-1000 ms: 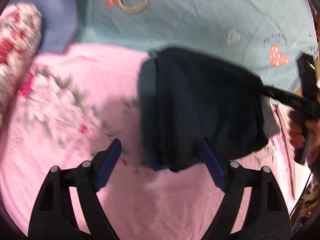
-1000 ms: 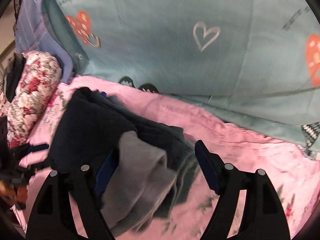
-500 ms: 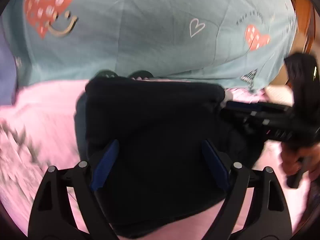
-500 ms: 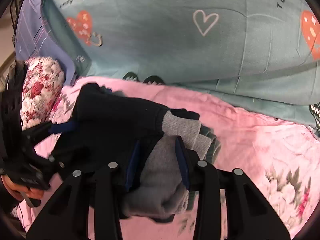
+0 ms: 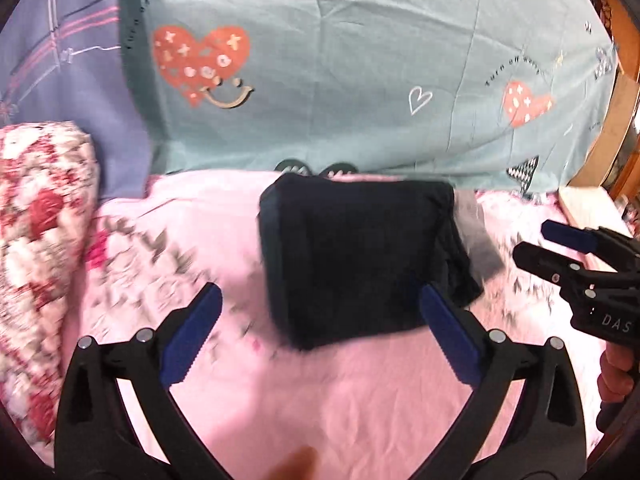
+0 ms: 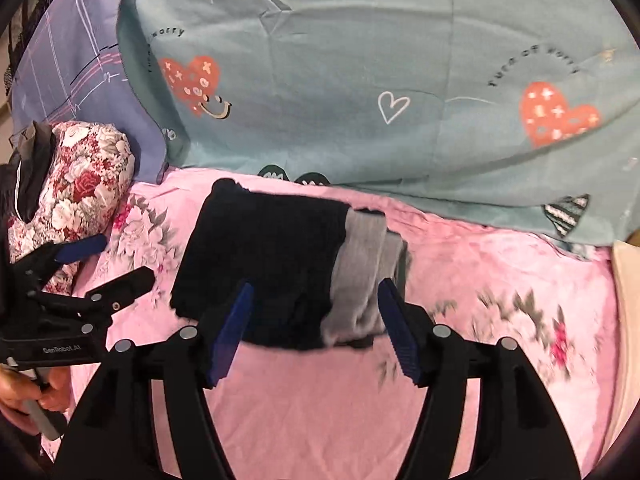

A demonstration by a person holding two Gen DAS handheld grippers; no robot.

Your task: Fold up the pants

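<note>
Pants [image 5: 360,256] folded on pink sheet [image 5: 360,400] | left claw [image 5: 320,332] spread | right claw [image 6: 316,328] spread

right gripper [image 6: 312,320] released pants [image 6: 272,264], now spread, both grippers withdrawn

The teal quilt [image 6: 360,80] carries printed lettering: "worry" is legible beside a red heart; the remaining arc text is blurred. The left gripper [image 6: 105,262] body reads "GenRobot.AI". The right gripper [image 5: 552,246] body shows "DAS", cut off.

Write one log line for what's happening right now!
pants: folded, lying on pink sheet | left claw: open, empty | right claw: open, empty
</note>
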